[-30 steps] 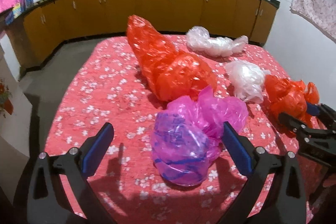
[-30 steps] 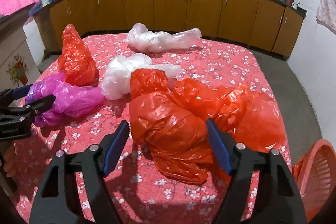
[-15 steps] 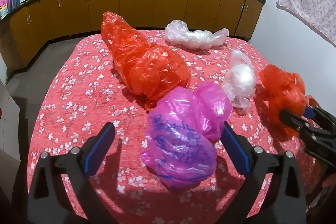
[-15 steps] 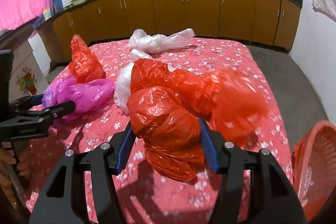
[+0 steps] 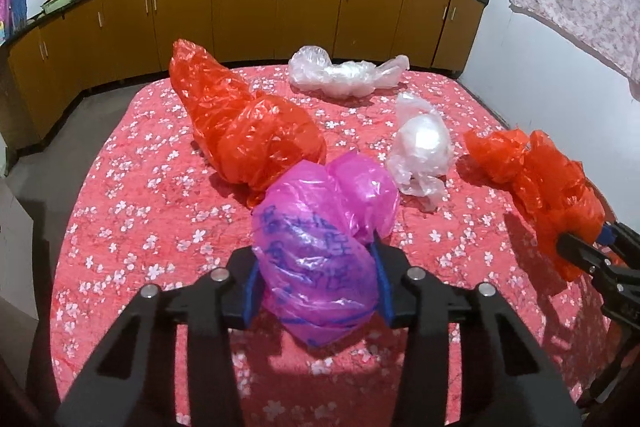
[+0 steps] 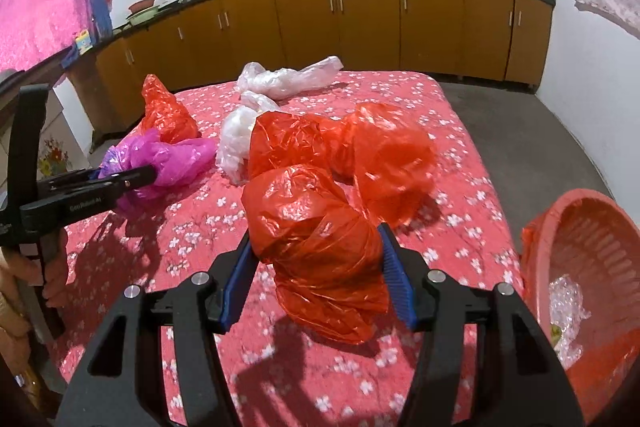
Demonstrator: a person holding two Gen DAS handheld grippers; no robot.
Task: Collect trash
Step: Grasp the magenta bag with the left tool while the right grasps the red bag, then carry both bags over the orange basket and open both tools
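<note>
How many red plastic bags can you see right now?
2. One red bag lies on the bedspread behind the pink bag held by the left gripper; the other is clamped in the right gripper. More could be hidden.

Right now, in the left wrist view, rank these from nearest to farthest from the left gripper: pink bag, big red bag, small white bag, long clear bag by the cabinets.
1. pink bag, clamped in the left gripper.
2. big red bag just behind, left, and small white bag, right: too close to call.
3. long clear bag, far edge of the bedspread.
</note>
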